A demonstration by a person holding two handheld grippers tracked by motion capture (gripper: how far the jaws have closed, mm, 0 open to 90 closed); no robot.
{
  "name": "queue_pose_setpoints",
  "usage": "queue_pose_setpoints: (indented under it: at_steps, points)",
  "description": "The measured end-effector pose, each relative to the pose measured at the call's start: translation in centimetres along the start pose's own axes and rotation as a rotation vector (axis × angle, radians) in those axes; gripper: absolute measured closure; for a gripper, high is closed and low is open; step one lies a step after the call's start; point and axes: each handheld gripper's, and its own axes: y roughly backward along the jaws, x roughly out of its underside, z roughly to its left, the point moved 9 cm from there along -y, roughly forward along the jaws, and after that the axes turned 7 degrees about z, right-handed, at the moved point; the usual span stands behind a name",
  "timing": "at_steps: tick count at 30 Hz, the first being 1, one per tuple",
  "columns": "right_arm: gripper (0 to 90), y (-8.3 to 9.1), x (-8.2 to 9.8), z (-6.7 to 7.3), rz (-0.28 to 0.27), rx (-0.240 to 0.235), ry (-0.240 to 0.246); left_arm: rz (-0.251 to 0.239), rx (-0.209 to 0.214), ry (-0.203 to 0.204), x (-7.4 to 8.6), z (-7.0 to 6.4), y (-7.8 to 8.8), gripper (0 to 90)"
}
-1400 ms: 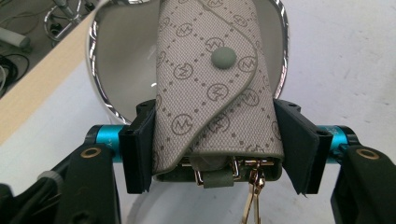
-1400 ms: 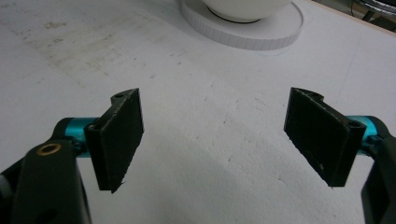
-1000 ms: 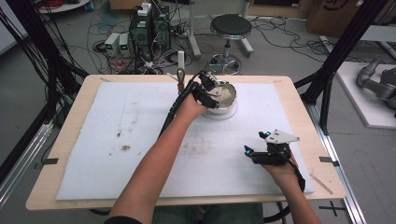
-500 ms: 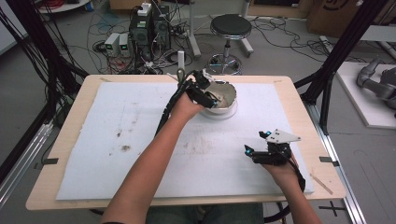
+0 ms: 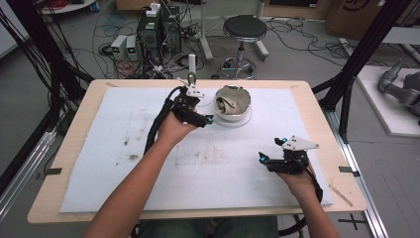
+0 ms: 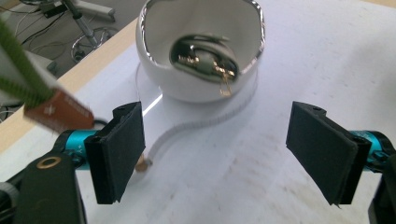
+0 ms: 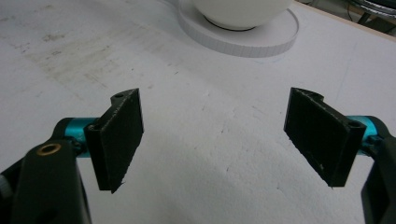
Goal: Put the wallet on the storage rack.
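Note:
A white bowl [image 5: 233, 101] with a silvery rim stands on a round white disc [image 5: 245, 120] at the back middle of the mat. In the left gripper view a shiny silver and gold trinket [image 6: 203, 58] lies inside the bowl [image 6: 159, 42]. My left gripper [image 5: 204, 110] hovers just left of the bowl. Its jaws have just been opening and now stand wide apart [image 6: 217, 149] with nothing between them. My right gripper [image 5: 270, 149] rests low over the mat at the front right, open and empty [image 7: 215, 135], and the bowl's base [image 7: 243, 11] lies ahead of it.
A white foam mat [image 5: 124, 124] with dark stains [image 5: 131, 156] covers the wooden table [image 5: 307, 89]. A short white post [image 5: 191, 67] stands at the table's back edge. A green wire with an orange tag [image 6: 56, 112] hangs by the left jaw.
My left gripper has drawn back from over the bowl to its left, and its jaws have spread wide. The right gripper has stayed where it was.

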Motion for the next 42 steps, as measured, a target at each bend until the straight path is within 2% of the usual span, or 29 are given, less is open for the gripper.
queue_pose_setpoints:
  at_steps: [2, 3, 4, 9, 11, 13, 16, 18, 19, 21, 25, 27, 31, 36, 40, 42]
  points:
    - [20.2, 0.0, -0.1, -0.2, -0.006, 0.004, -0.002, 0.01, 0.007, 0.0, 0.5, 0.0, 0.4, 19.3]
    - [20.2, -0.1, -0.2, -0.2, -0.008, 0.003, -0.003, -0.004, -0.001, 0.011, 1.2, 0.0, 1.3, 19.1]
    - [20.2, -0.1, -0.2, -0.2, -0.008, 0.003, -0.003, -0.004, -0.001, 0.011, 1.2, 0.0, 1.3, 19.0]
    - [20.2, -0.4, -0.6, -0.1, -0.009, -0.002, 0.002, -0.032, -0.015, 0.03, 3.6, 0.1, 3.7, 19.0]
    - [20.2, -0.5, -0.6, 0.0, -0.004, -0.004, 0.001, -0.036, -0.014, 0.033, 4.0, 0.1, 4.1, 19.0]
    - [20.2, -0.6, -0.8, 0.0, -0.012, -0.004, 0.001, -0.038, -0.018, 0.028, 5.1, -0.2, 4.9, 19.0]
    - [20.2, -0.7, -0.9, -0.1, -0.016, -0.007, 0.001, -0.053, -0.026, 0.031, 5.8, -0.4, 5.4, 19.0]
    - [20.2, -0.7, -1.0, -0.1, -0.019, -0.008, -0.003, -0.075, -0.03, 0.045, 6.8, -0.7, 6.2, 19.0]
    - [20.2, -0.8, -1.1, -0.2, -0.022, -0.008, 0.002, -0.075, -0.03, 0.045, 6.8, -0.7, 6.2, 19.0]
    - [20.2, -0.9, -1.2, -0.2, -0.022, -0.008, 0.0, -0.076, -0.038, 0.053, 8.1, -0.8, 6.7, 19.0]
    - [20.2, -1.0, -1.2, -0.2, -0.021, -0.01, -0.001, -0.092, -0.051, 0.073, 9.3, -0.5, 7.2, 18.8]
    - [20.2, -1.1, -1.2, -0.2, -0.021, -0.011, 0.004, -0.108, -0.061, 0.1, 10.4, -0.1, 7.6, 18.8]
    - [20.2, -1.2, -1.2, -0.3, -0.02, -0.012, 0.001, -0.123, -0.065, 0.118, 11.2, 0.1, 8.1, 18.8]
    - [20.2, -1.1, -1.1, -0.5, -0.022, -0.011, -0.013, -0.136, -0.064, 0.125, 11.9, 0.1, 8.5, 18.5]
    - [20.2, -1.1, -1.1, -0.5, -0.021, -0.016, -0.018, -0.124, -0.058, 0.126, 12.6, -0.2, 8.1, 18.5]
    - [20.2, -1.2, -1.0, -0.5, -0.019, -0.017, -0.011, -0.109, -0.063, 0.111, 12.8, -0.2, 7.8, 18.5]
